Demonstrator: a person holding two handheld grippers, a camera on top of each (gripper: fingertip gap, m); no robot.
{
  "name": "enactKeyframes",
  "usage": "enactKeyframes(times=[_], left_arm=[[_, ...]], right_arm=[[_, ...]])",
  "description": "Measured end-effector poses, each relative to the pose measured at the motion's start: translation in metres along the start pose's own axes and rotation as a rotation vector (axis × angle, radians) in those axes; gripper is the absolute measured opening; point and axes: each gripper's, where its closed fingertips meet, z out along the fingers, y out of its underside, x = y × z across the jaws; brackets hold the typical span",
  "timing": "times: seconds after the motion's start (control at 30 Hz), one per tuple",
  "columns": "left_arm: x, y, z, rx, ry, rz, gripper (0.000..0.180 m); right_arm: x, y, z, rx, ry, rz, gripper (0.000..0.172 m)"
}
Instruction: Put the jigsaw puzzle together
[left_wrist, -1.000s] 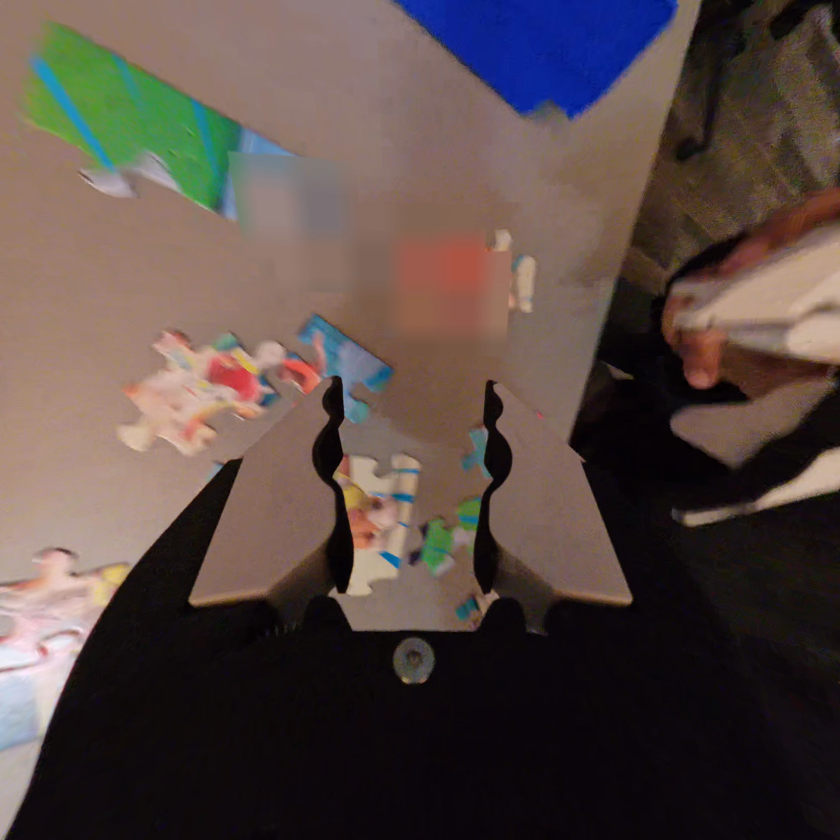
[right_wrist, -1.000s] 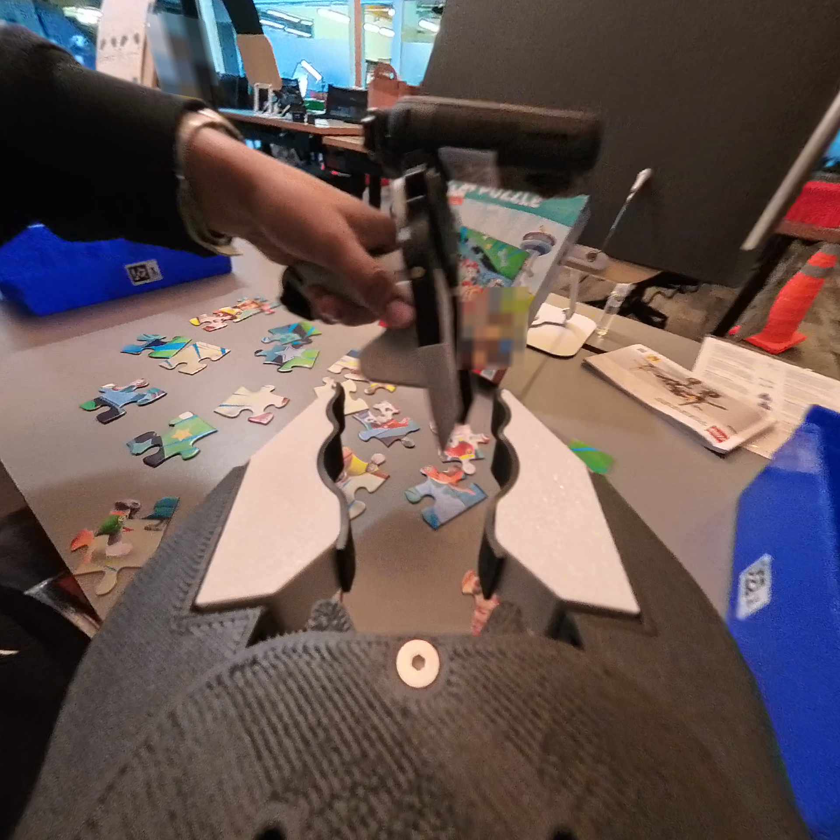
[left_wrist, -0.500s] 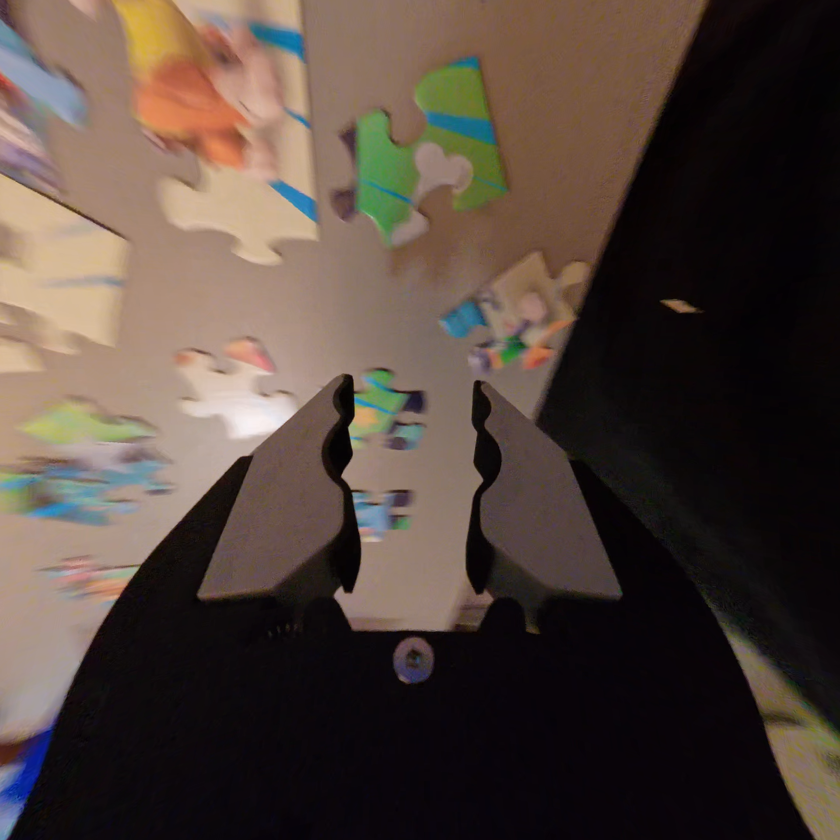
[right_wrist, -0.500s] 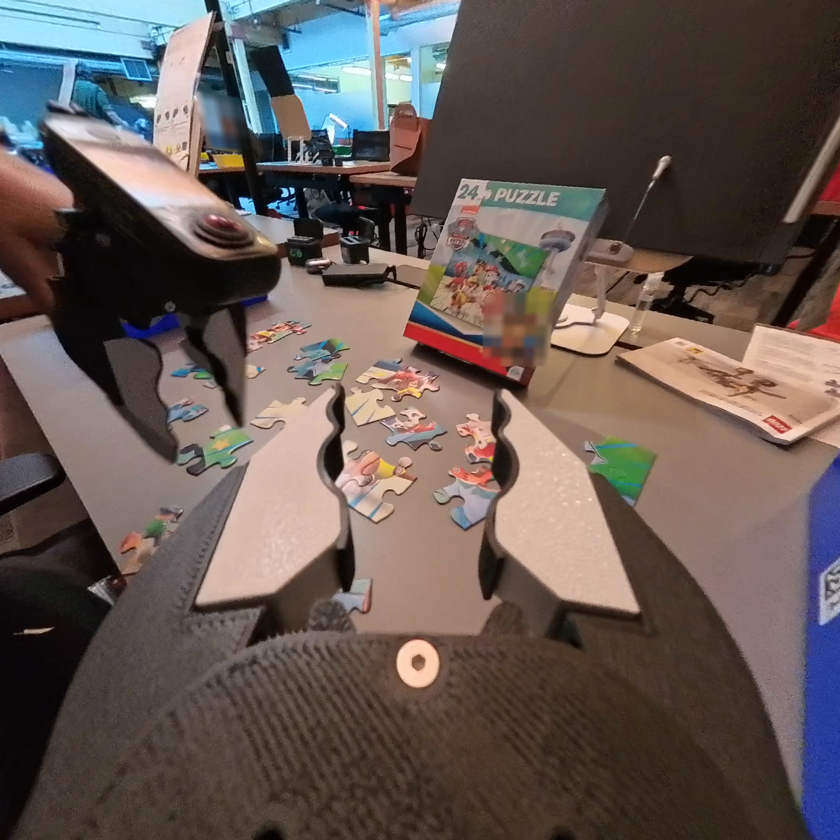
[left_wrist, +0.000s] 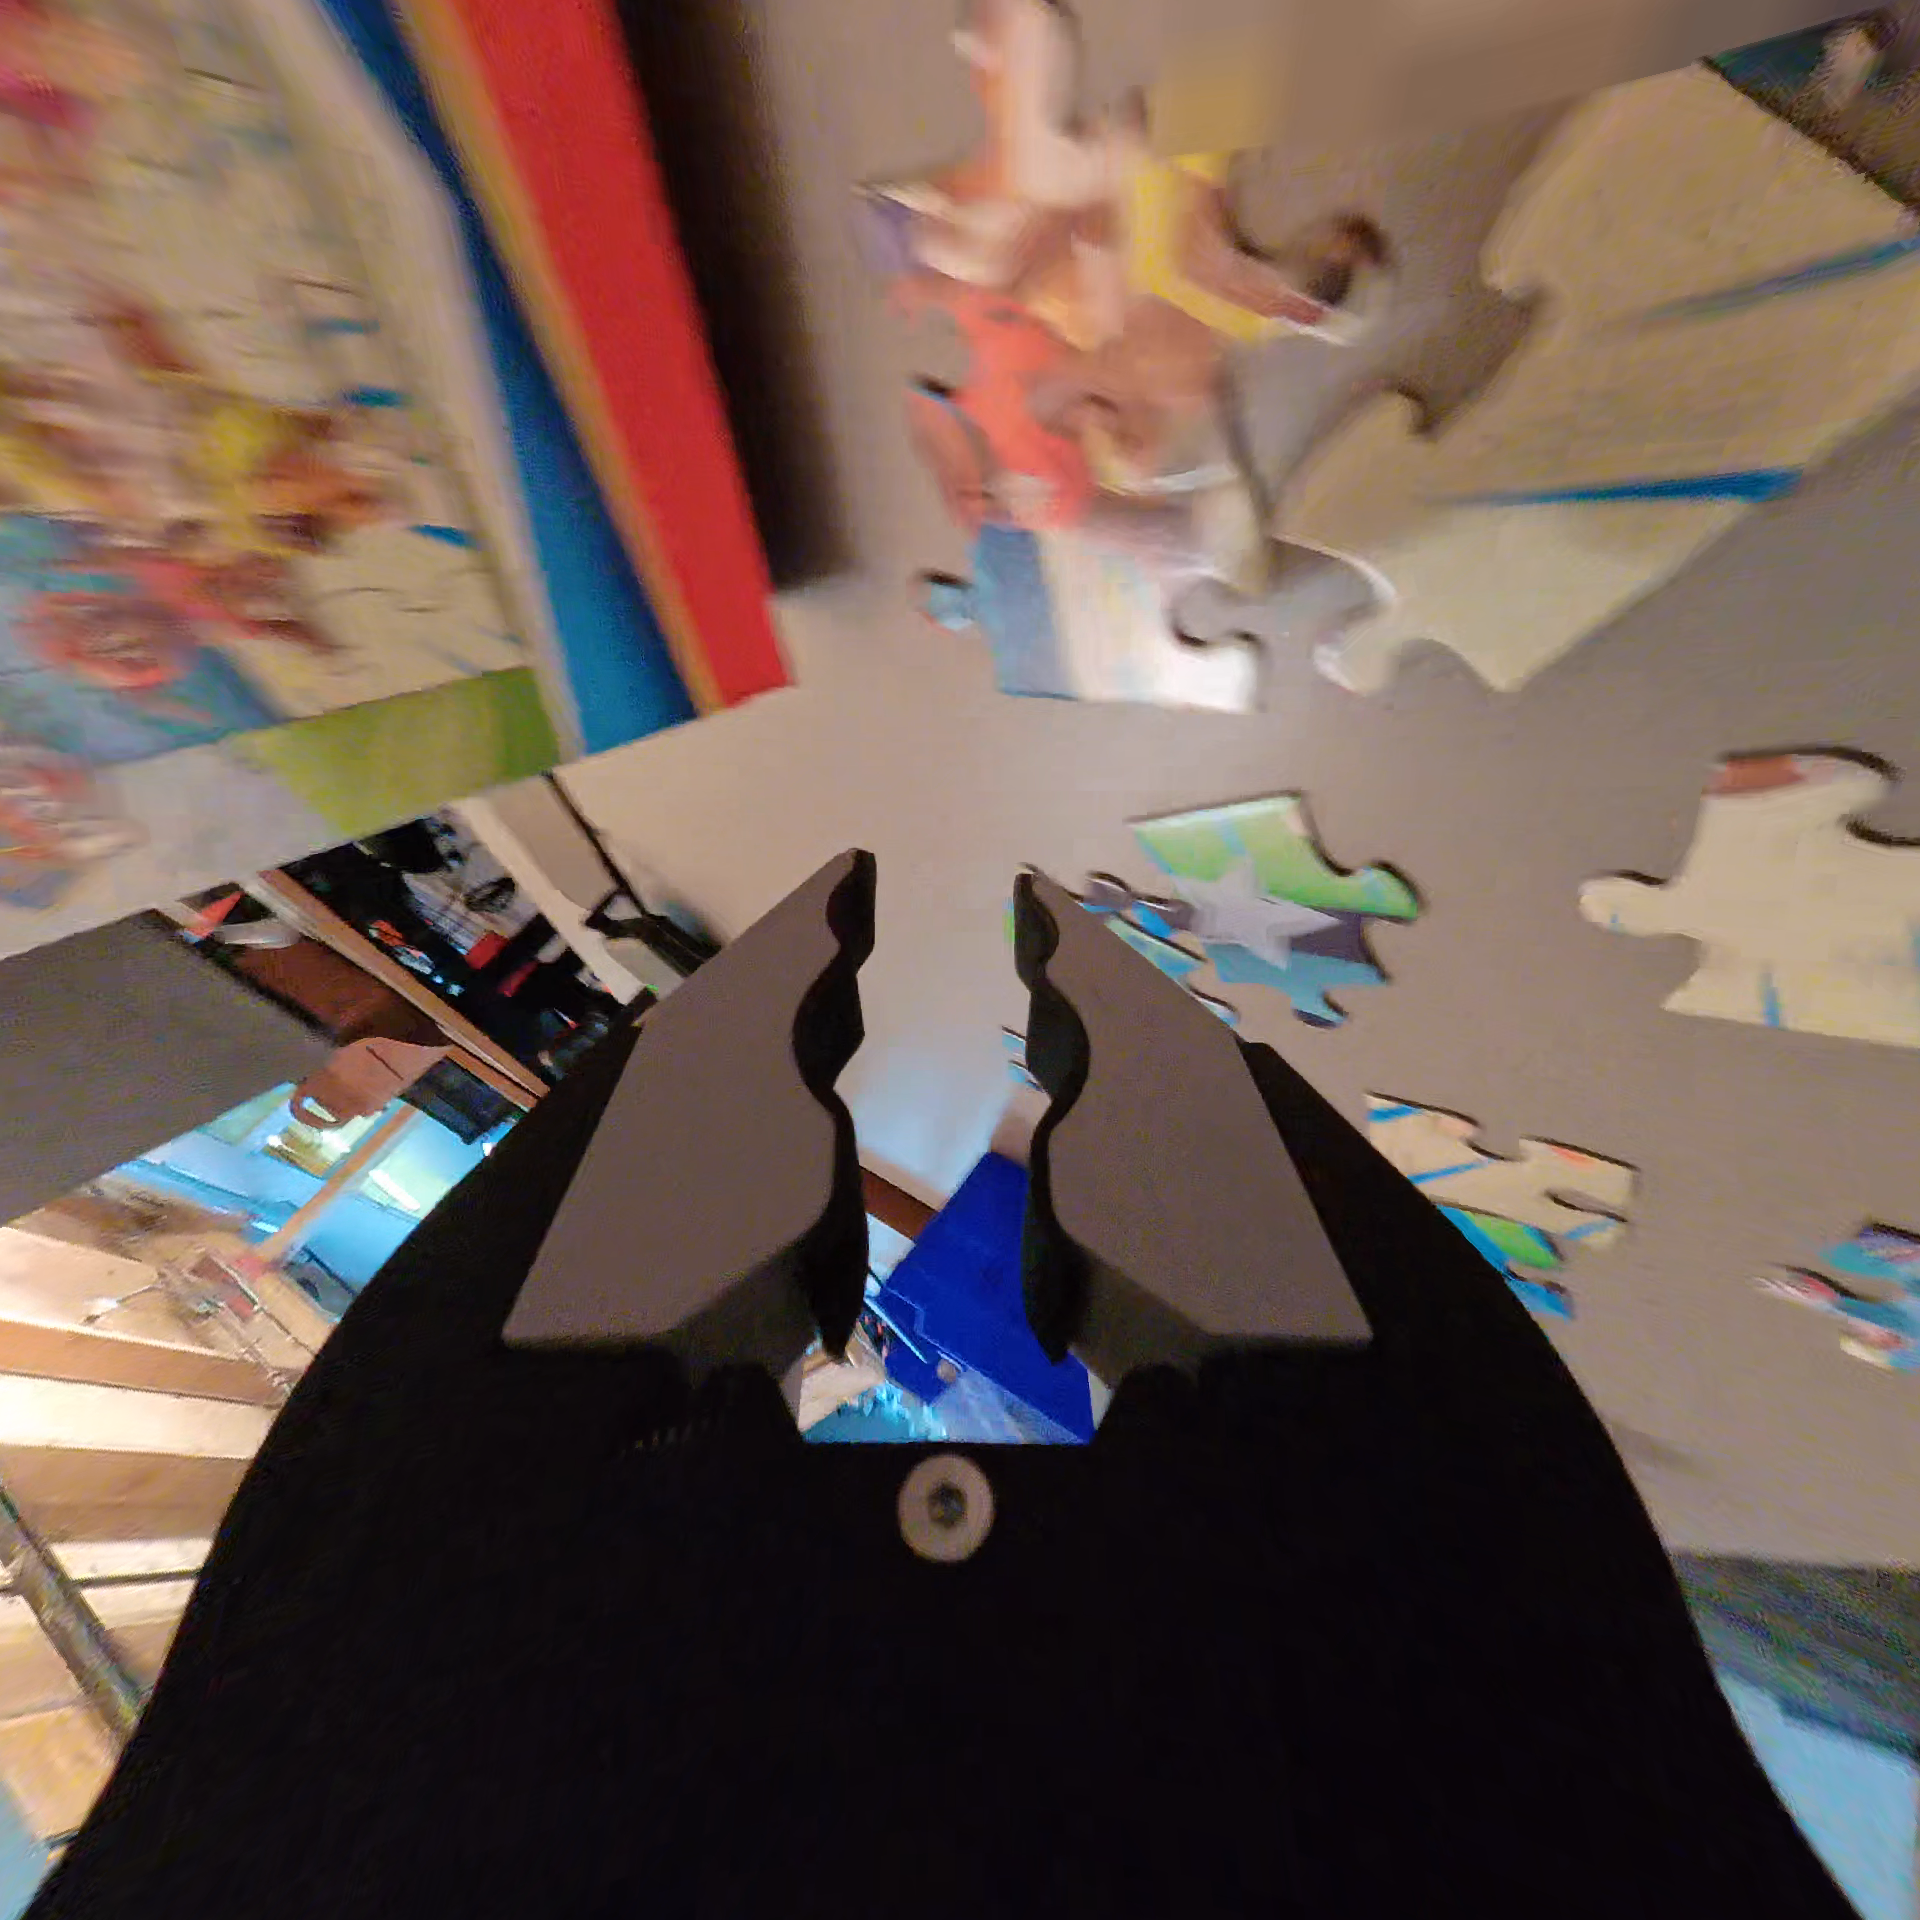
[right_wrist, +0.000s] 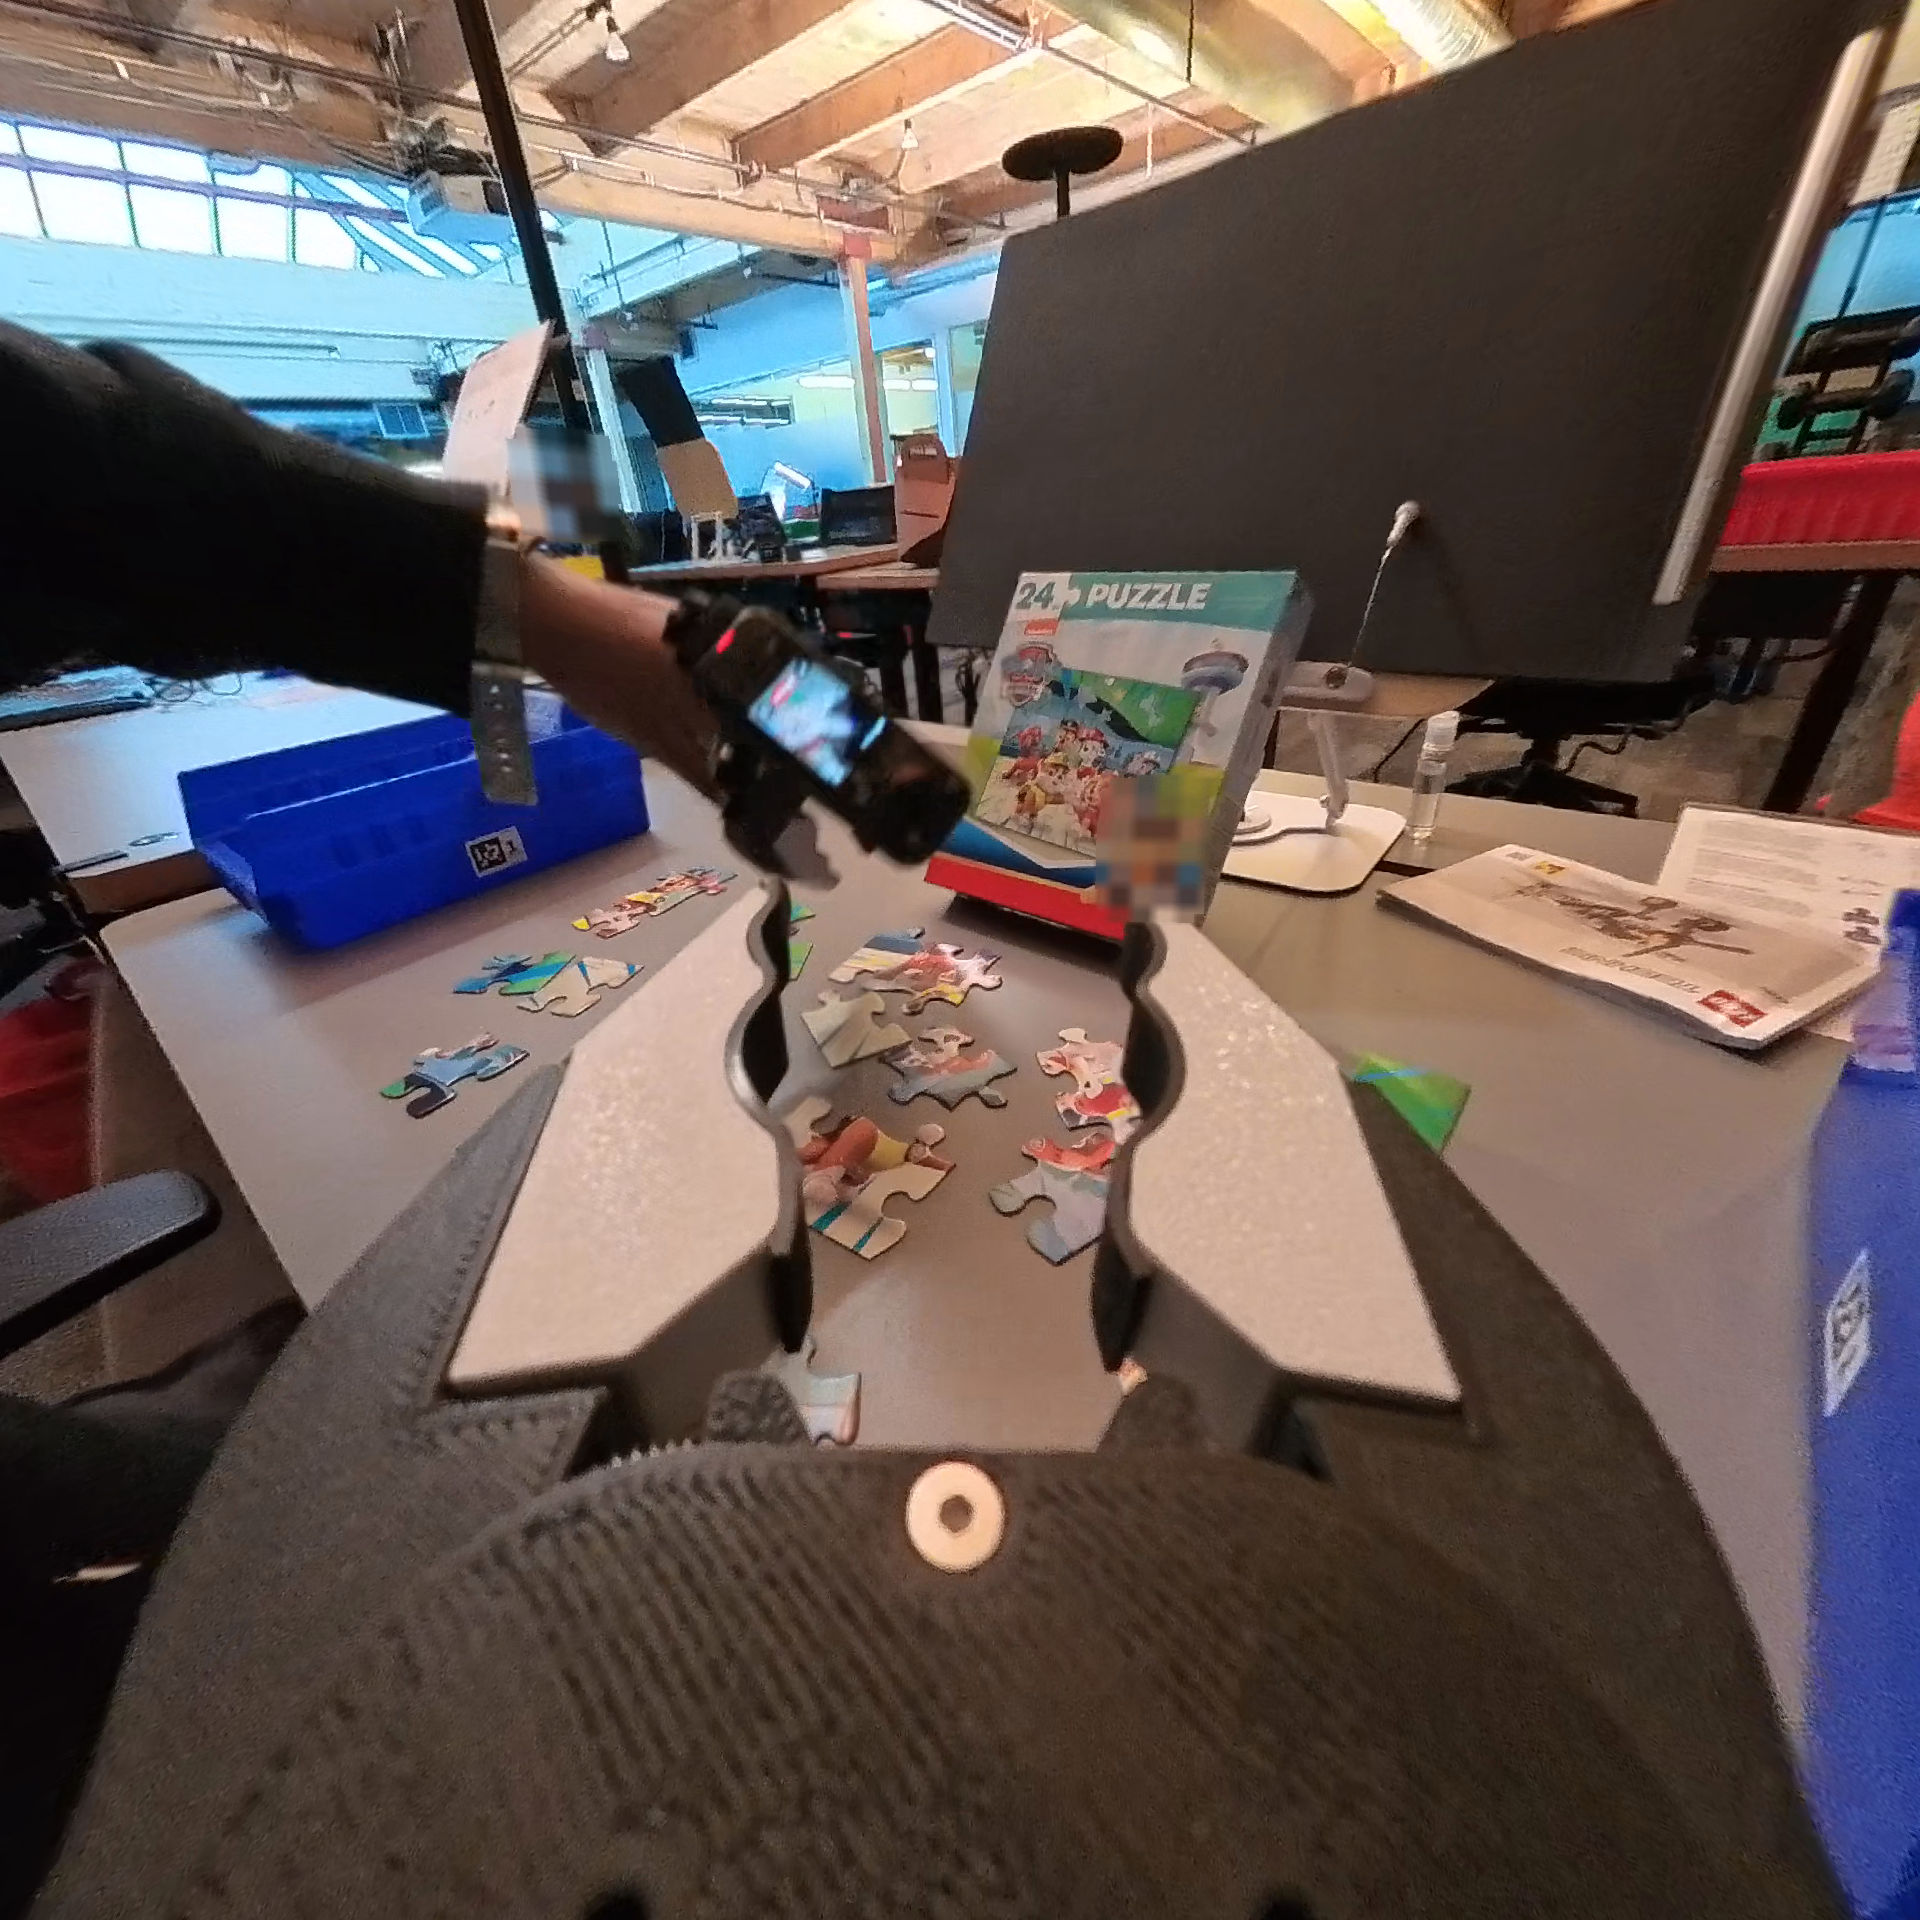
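Observation:
My left gripper (left_wrist: 943, 878) is tilted over the grey table (left_wrist: 935, 748), its jaws partly closed with nothing between them. Its right fingertip (left_wrist: 1029, 904) is nearest a green-and-blue puzzle piece with a star (left_wrist: 1278, 914). The puzzle box (left_wrist: 312, 416) stands just to its left. In the right wrist view a hand holds this gripper (right_wrist: 821, 769) low over the table beside the box (right_wrist: 1132, 738). My right gripper (right_wrist: 954, 920) is wide open and empty, above several loose puzzle pieces (right_wrist: 935, 1060).
A blue bin (right_wrist: 405, 810) stands at the table's far left. A booklet (right_wrist: 1621, 956) lies at the right, with a green piece (right_wrist: 1413, 1091) near it. A blue object (right_wrist: 1860, 1351) fills the right edge. A black panel (right_wrist: 1351, 416) stands behind the box.
My left gripper has swung across the table to the pieces beside the puzzle box, and its jaws have narrowed with nothing between them. My right gripper stays open and has tilted up slightly.

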Motion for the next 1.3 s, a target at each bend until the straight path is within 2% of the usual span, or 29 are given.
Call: enactKeyframes(times=[0.07,0.1,0.13,0.17,0.23,0.27,0.33,0.47,0.53,0.6,0.63,0.83,0.97,1.0,1.07,1.17,1.3], left_arm=[[0.042,-0.009,-0.005,0.02,0.15,-0.077,0.026],[0.062,-0.02,-0.018,0.071,0.252,-0.133,0.027],[0.069,-0.029,-0.033,0.115,0.284,-0.167,0.027],[0.061,-0.033,-0.045,0.136,0.215,-0.16,0.027],[0.021,-0.028,-0.067,0.126,-0.129,-0.019,0.024],[0.013,-0.028,-0.078,0.128,-0.232,0.052,0.024],[0.02,-0.031,-0.092,0.128,-0.275,0.124,0.024],[0.046,-0.049,-0.099,0.154,-0.243,0.105,0.025],[0.044,-0.049,-0.097,0.118,-0.313,0.139,0.026],[0.031,-0.054,-0.1,0.109,-0.422,0.141,0.036],[0.029,-0.058,-0.101,0.126,-0.432,0.132,0.039],[0.03,-0.071,-0.093,0.195,-0.374,0.119,0.051],[0.042,-0.067,-0.075,0.131,-0.251,0.11,0.056],[0.044,-0.067,-0.072,0.116,-0.234,0.113,0.062],[0.043,-0.072,-0.071,0.116,-0.234,0.112,0.062],[0.043,-0.083,-0.076,0.169,-0.209,0.089,0.06],[0.042,-0.091,-0.079,0.248,-0.157,0.004,0.069]], right_arm=[[0.003,-0.002,-0.001,0.002,0.021,-0.018,0.062],[0.004,-0.001,-0.001,-0.001,0.029,-0.023,0.062],[0.004,0.001,0.001,-0.007,0.03,-0.023,0.062],[0.003,0.004,0.004,-0.016,0.027,-0.022,0.062],[0.001,0.013,0.01,-0.044,0.026,-0.026,0.063],[0.001,0.018,0.013,-0.06,0.028,-0.033,0.063],[0.002,0.028,0.018,-0.094,0.041,-0.052,0.063],[0.012,0.033,0.018,-0.108,0.088,-0.072,0.062],[0.02,0.031,0.015,-0.097,0.109,-0.062,0.06],[0.028,0.028,0.013,-0.084,0.134,-0.04,0.06],[0.031,0.027,0.012,-0.075,0.142,-0.023,0.06],[0.029,0.018,0.014,-0.062,0.129,0.015,0.062],[0.021,0.006,0.013,-0.047,0.139,-0.041,0.062],[0.019,0.003,0.012,-0.04,0.14,-0.052,0.061],[0.013,-0.004,0.011,-0.022,0.129,-0.066,0.06],[0.005,-0.014,0.009,0.0,0.117,-0.088,0.06],[-0.006,-0.015,0.013,0.068,0.071,-0.063,0.055]])
